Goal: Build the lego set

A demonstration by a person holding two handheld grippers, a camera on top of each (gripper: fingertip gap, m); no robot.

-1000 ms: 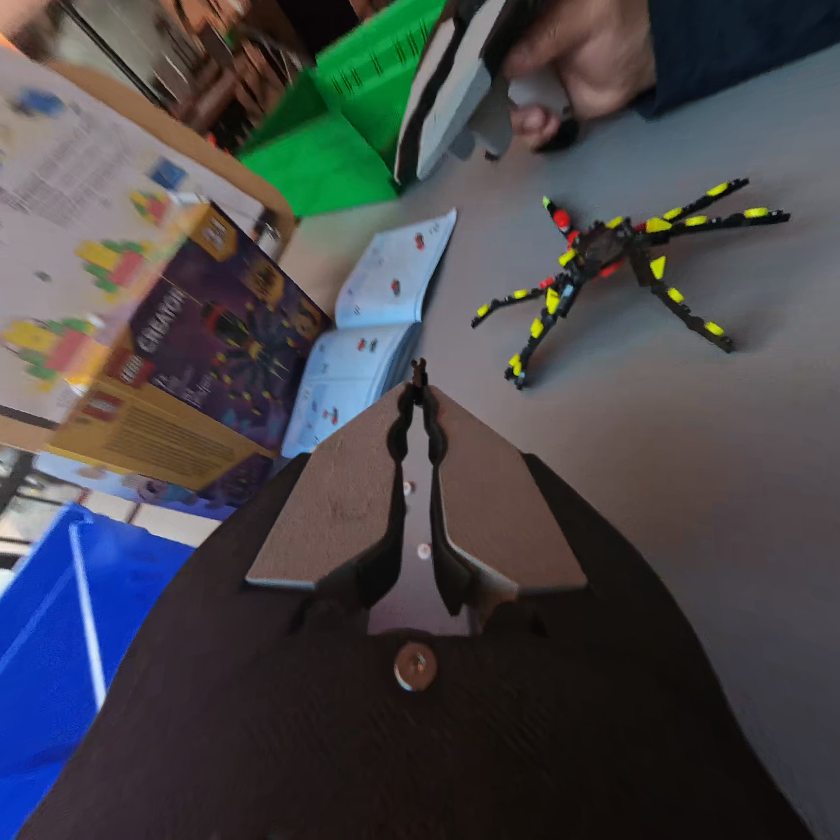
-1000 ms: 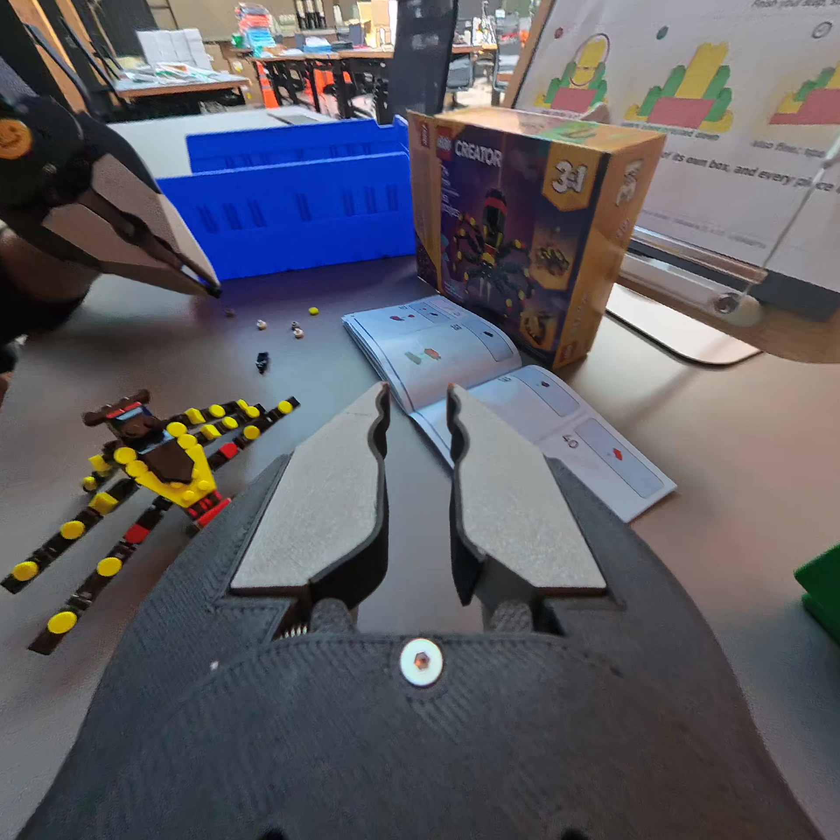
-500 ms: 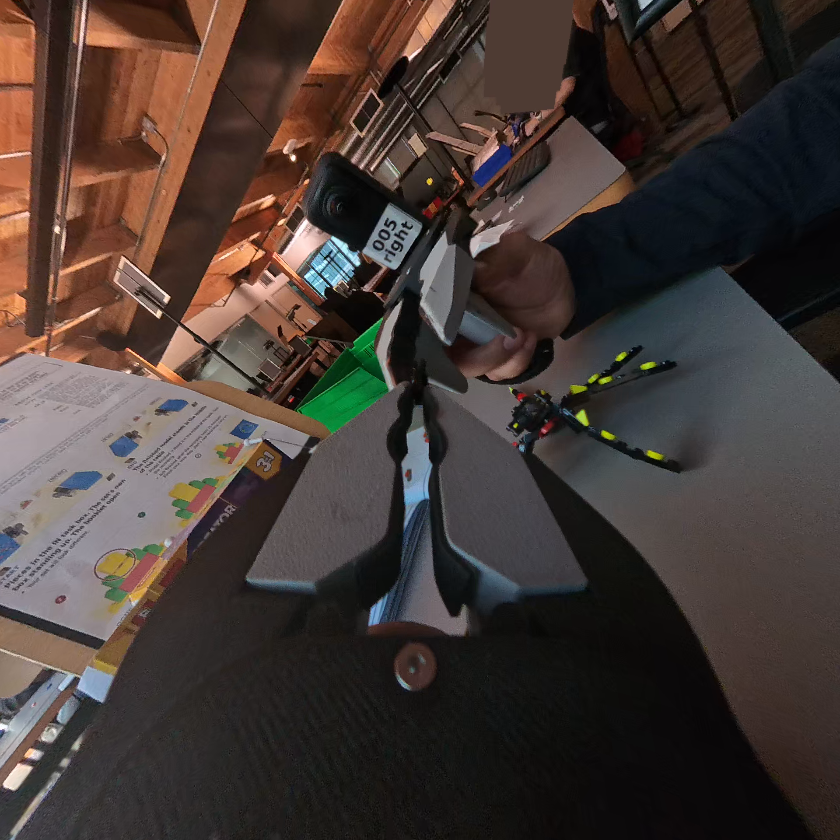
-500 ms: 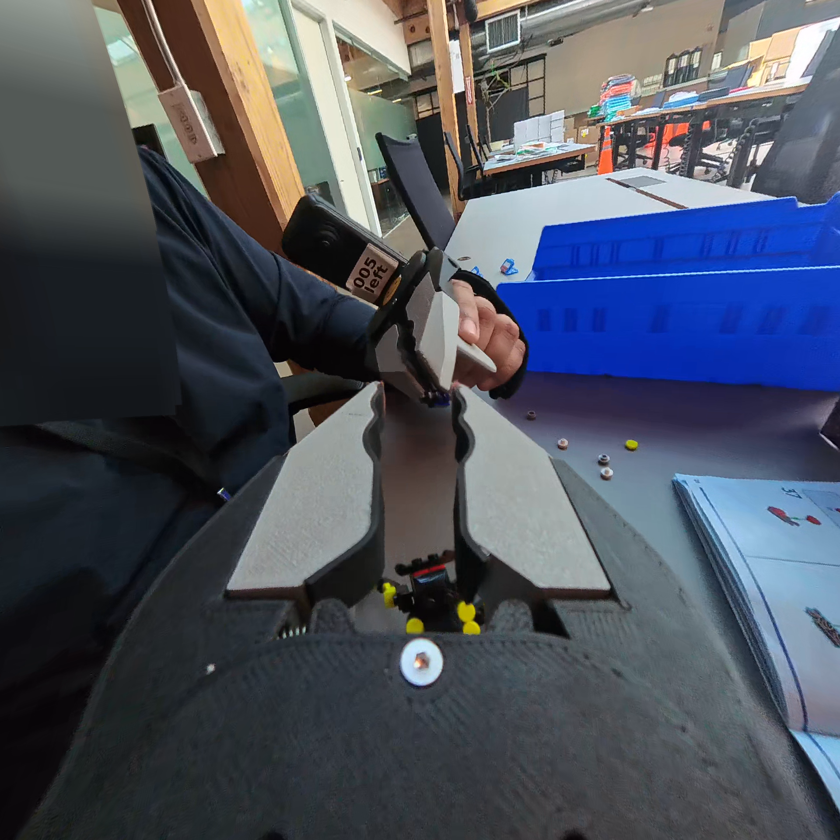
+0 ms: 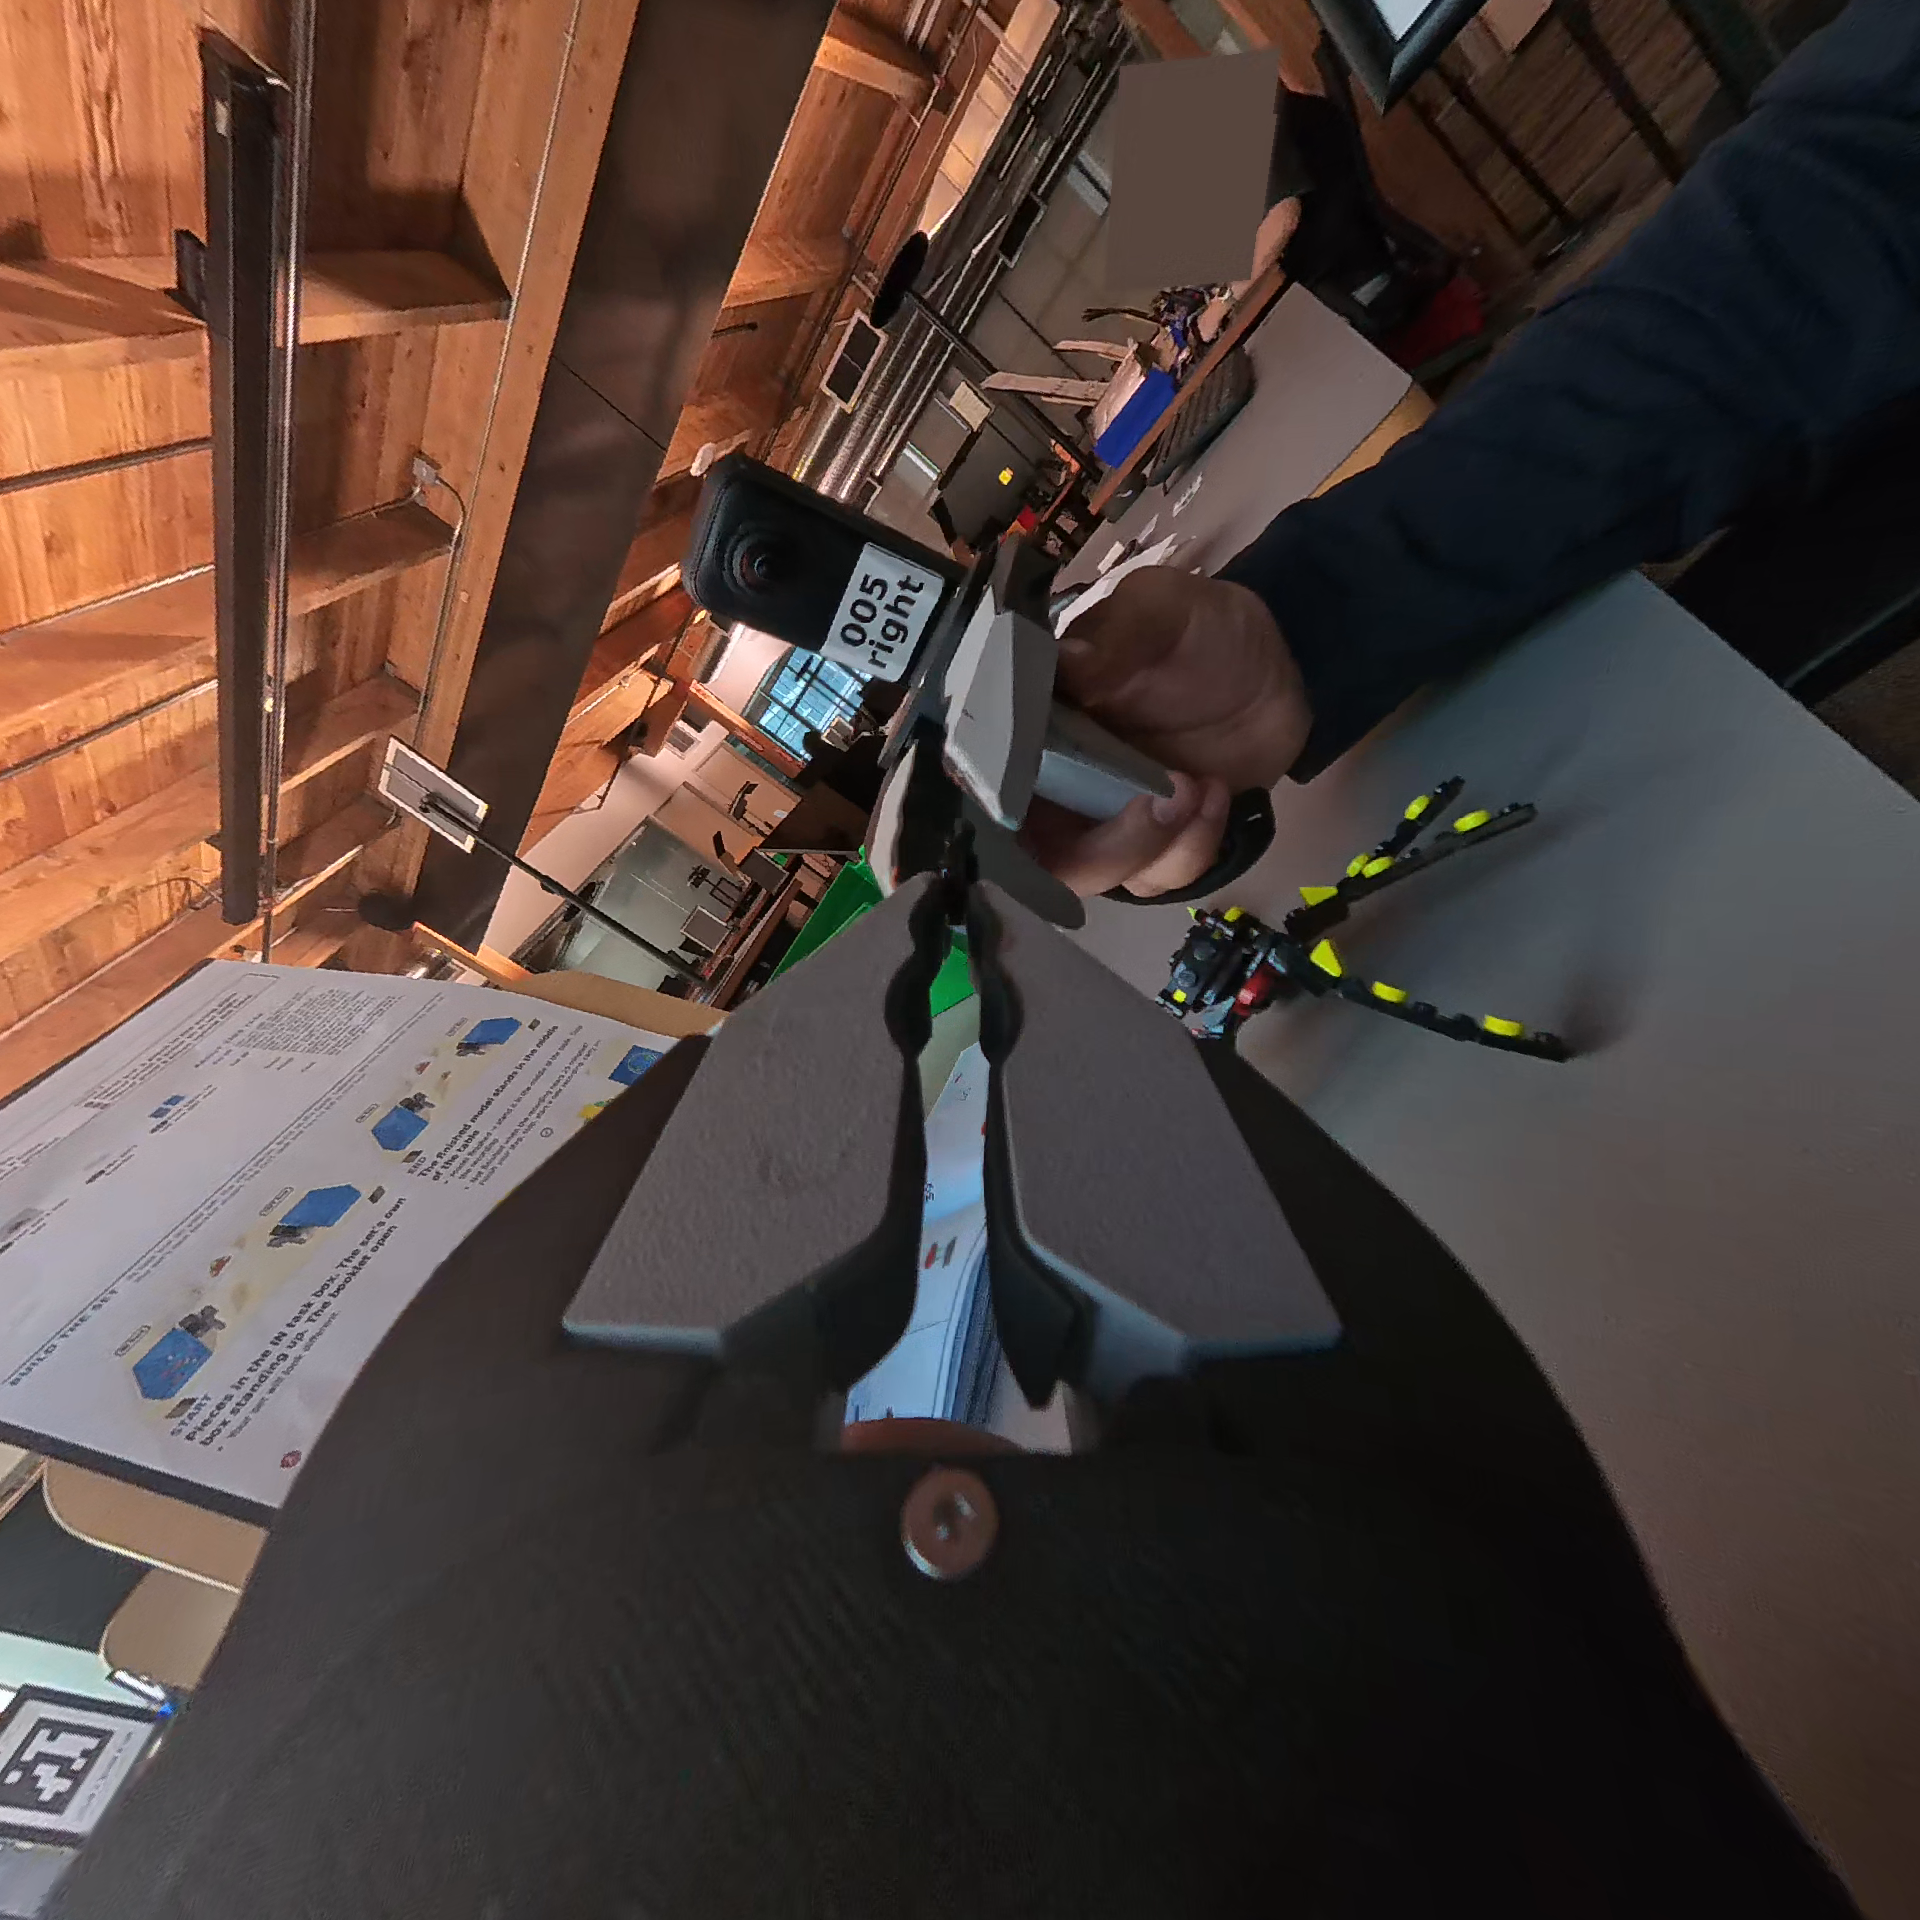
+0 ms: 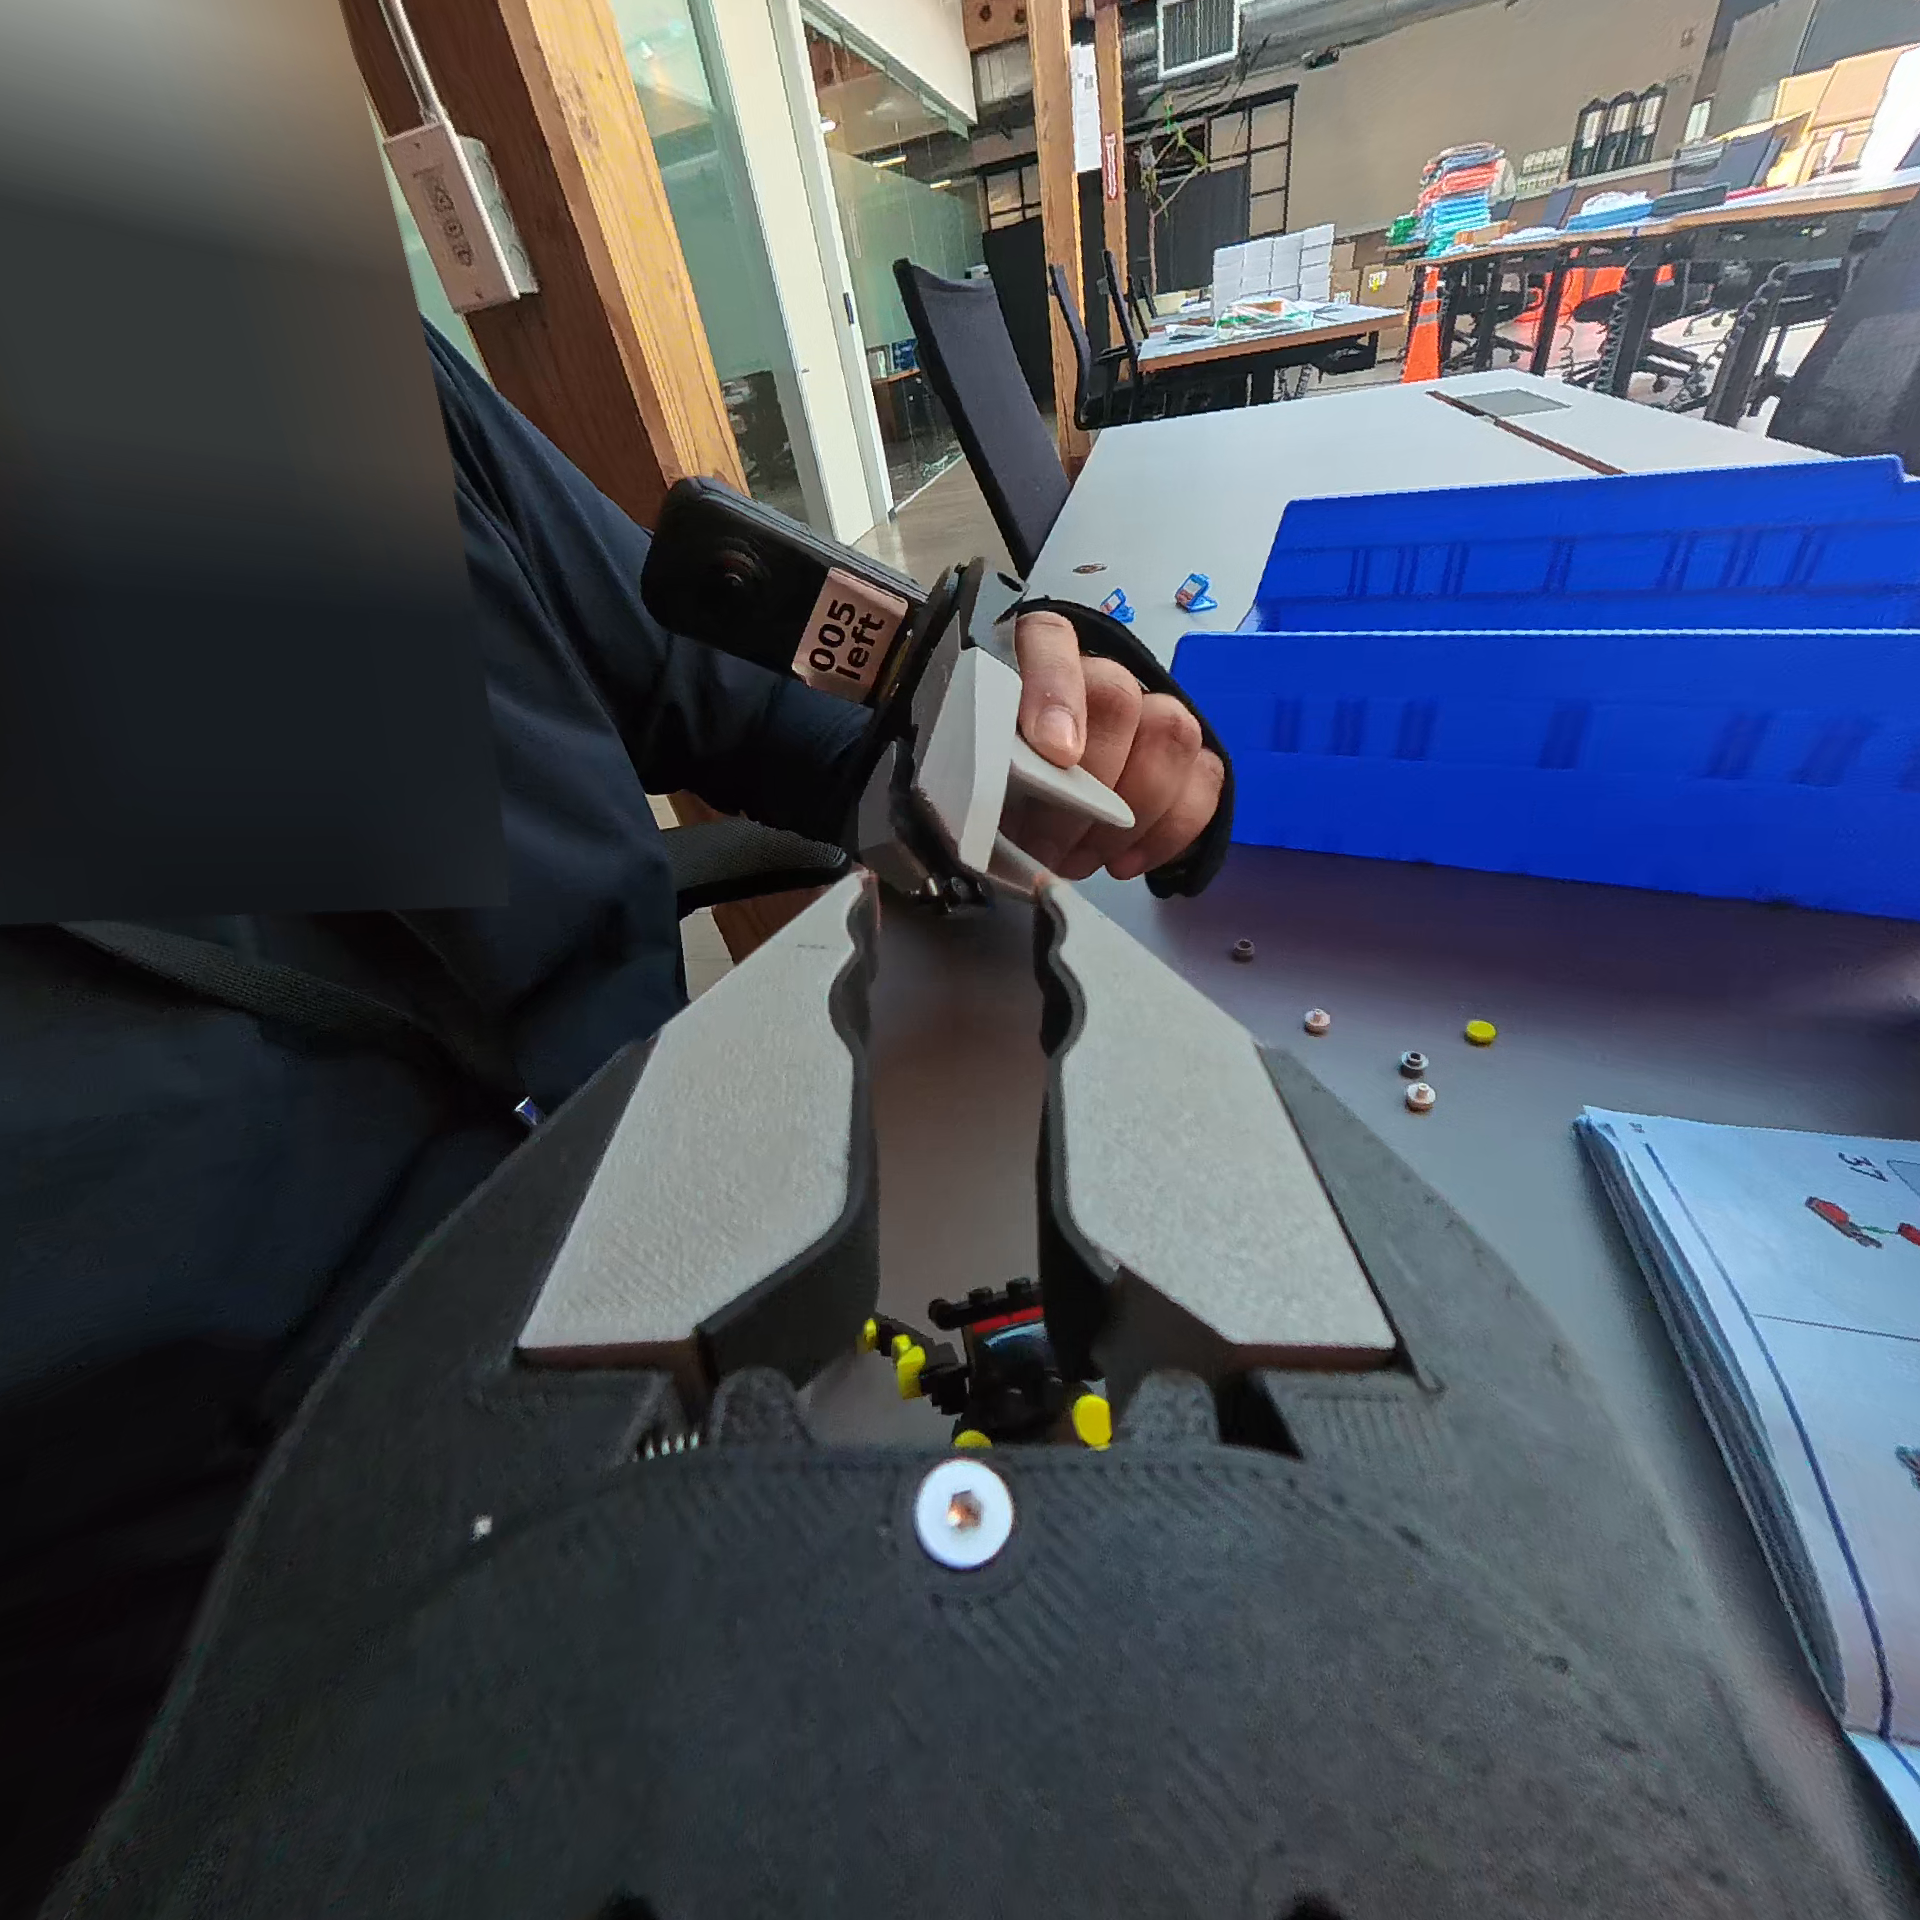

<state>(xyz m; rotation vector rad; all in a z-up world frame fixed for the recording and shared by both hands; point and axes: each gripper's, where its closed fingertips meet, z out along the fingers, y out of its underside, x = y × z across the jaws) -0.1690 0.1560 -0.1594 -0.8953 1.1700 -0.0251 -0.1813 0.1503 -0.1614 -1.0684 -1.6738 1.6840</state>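
My left gripper [image 5: 954,902] is shut on a small black lego piece [image 5: 954,881] and holds it in the air above the table. My right gripper [image 6: 954,899] is open and empty. It faces the left gripper tip to tip, and the piece [image 6: 951,890] sits just beyond its fingertips, level with the gap. The black, yellow and red spider model [image 5: 1340,961] stands on the grey table [image 5: 1662,1143]. In the right wrist view it shows low between the fingers [image 6: 987,1361].
Several small loose pieces [image 6: 1413,1062] lie on the table in front of a blue bin [image 6: 1558,727]. An open instruction booklet [image 6: 1787,1299] lies at the right. An instruction board [image 5: 260,1195] and a green bin [image 5: 831,920] stand behind. A person's body [image 6: 312,1039] is close on the left. The tips of both grippers are at nearly the same place.
Both grippers have risen from the table and turned to face each other. In the last half second the right gripper's jaws have opened wider. The left stays shut on the piece.
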